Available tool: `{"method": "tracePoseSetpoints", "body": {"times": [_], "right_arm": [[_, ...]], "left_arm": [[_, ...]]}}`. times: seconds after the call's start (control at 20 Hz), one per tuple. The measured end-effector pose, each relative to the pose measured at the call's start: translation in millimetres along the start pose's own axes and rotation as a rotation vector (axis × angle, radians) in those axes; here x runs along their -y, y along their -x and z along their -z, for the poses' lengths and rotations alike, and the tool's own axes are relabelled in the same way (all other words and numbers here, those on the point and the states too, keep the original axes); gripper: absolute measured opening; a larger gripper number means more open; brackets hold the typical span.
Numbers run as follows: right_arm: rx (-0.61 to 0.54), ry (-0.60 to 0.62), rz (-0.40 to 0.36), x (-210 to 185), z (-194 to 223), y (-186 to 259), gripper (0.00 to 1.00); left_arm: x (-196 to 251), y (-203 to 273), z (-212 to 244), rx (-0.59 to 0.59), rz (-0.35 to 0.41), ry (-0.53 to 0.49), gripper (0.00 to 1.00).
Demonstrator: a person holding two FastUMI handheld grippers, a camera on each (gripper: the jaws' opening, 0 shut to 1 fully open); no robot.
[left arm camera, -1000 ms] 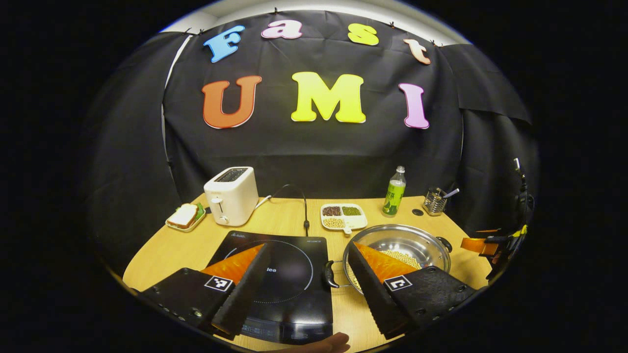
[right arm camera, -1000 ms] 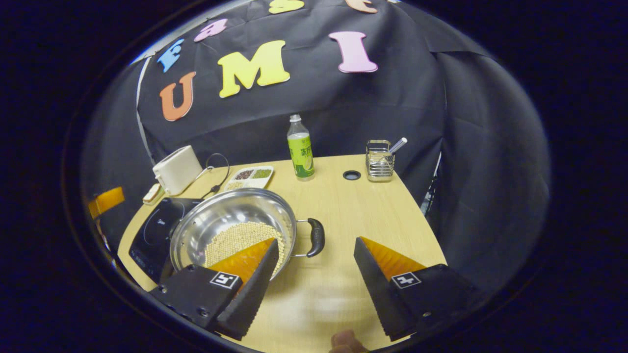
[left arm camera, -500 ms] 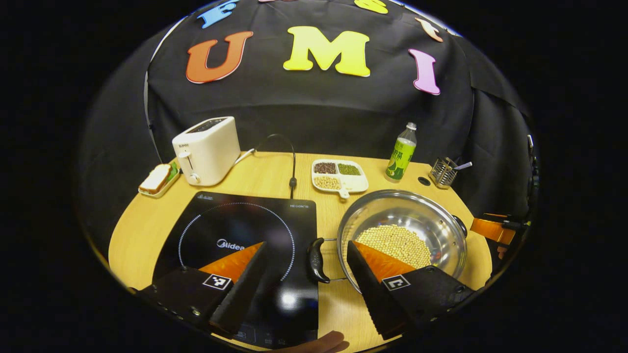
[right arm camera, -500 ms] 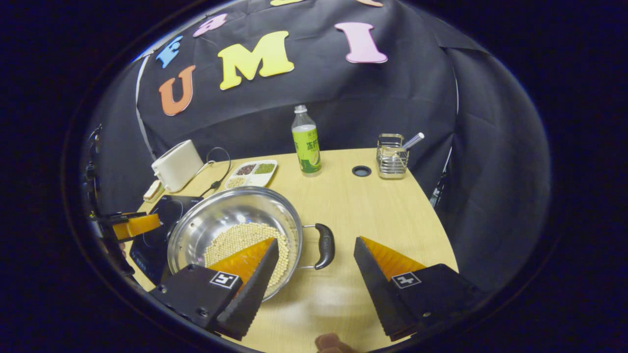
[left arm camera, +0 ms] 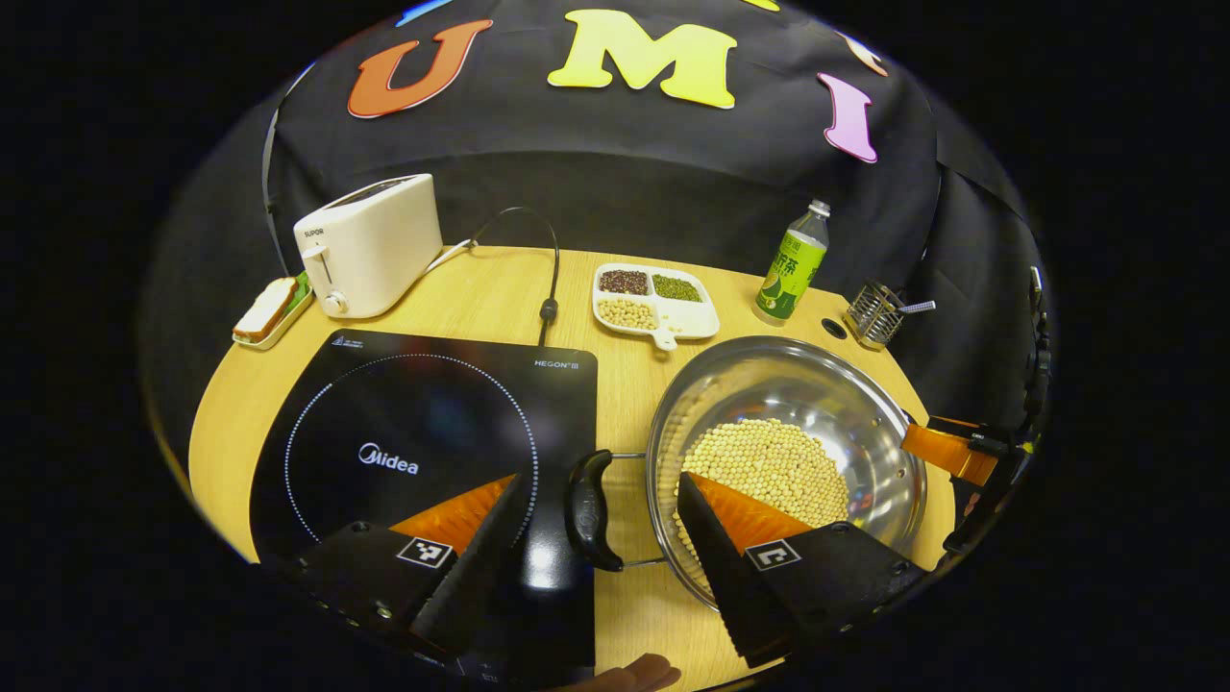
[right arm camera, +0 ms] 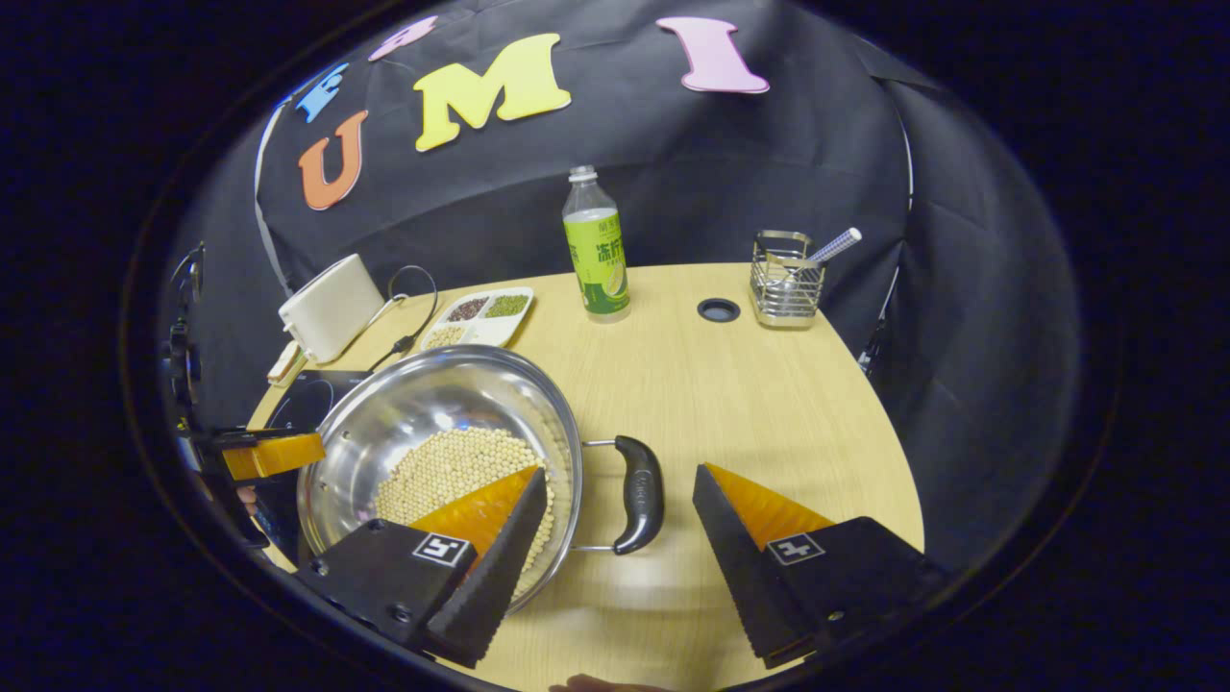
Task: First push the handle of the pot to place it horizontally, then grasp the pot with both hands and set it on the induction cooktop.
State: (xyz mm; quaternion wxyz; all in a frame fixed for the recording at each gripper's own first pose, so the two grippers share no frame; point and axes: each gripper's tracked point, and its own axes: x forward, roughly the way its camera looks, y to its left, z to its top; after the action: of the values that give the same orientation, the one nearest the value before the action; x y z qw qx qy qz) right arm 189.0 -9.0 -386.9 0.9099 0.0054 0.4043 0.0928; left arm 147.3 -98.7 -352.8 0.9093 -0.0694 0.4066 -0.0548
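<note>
At lower centre of the left gripper view, the left gripper (left arm camera: pixel 601 553) is spread wide with nothing held, the pot's near handle (left arm camera: pixel 586 511) sitting in the gap between its 2 fingers; the pot (left arm camera: pixel 788 461), holding pale beans, stands on the table (left arm camera: pixel 500 298) just right of the induction cooktop (left arm camera: pixel 413 442). At lower centre of the right gripper view, the right gripper (right arm camera: pixel 620 562) is likewise wide and empty around the other handle (right arm camera: pixel 639 493). Judged step: pre-grasp with both hands; next calls for closing both on the handles, then a level lift onto the cooktop.

The right gripper (left arm camera: pixel 947 452) is cut off past the pot's (left arm camera: pixel 846 384) far rim.
</note>
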Motion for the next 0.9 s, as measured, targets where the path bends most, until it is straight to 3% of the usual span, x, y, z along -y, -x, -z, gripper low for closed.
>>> {"method": "tracePoseSetpoints", "body": {"times": [0.15, 0.3, 0.35, 0.4, 0.5, 0.6, 0.65, 0.7, 0.75, 0.9], "right_arm": [[-0.009, -0.009, -0.027, -6, 2, -6, 0.87], [-0.017, -0.004, -0.029, -6, 0, -13, 0.81], [-0.023, -0.005, -0.028, -7, 1, -16, 0.8], [-0.031, -0.003, -0.026, -6, 2, -19, 0.75], [-0.041, 0.0, -0.009, -2, 2, -24, 0.71], [-0.048, 0.003, 0.0, 0, 4, -26, 0.63], [-0.051, 0.014, 0.0, -1, 3, -25, 0.65], [-0.053, 0.013, 0.0, -1, 3, -25, 0.67], [-0.054, 0.018, 0.0, -1, 3, -25, 0.65], [-0.07, -0.01, 0.021, 2, 7, -19, 0.63]], "left_arm": [[3, -4, 3, -0.027, 0.0, -0.008, 0.93], [1, -7, 4, -0.035, -0.011, -0.011, 0.84], [-1, -7, 4, -0.038, -0.016, -0.011, 0.95], [-3, -8, 3, -0.04, -0.02, -0.01, 0.75], [-2, -8, 4, -0.044, -0.009, 0.004, 0.68], [-2, -9, 3, -0.045, -0.008, 0.029, 0.7], [-2, -9, 3, -0.047, -0.01, 0.022, 0.59], [-3, -9, 2, -0.047, -0.012, 0.021, 0.58], [-3, -9, 3, -0.053, -0.013, 0.011, 0.46], [0, -10, 2, -0.064, -0.006, -0.001, 0.65]]}}
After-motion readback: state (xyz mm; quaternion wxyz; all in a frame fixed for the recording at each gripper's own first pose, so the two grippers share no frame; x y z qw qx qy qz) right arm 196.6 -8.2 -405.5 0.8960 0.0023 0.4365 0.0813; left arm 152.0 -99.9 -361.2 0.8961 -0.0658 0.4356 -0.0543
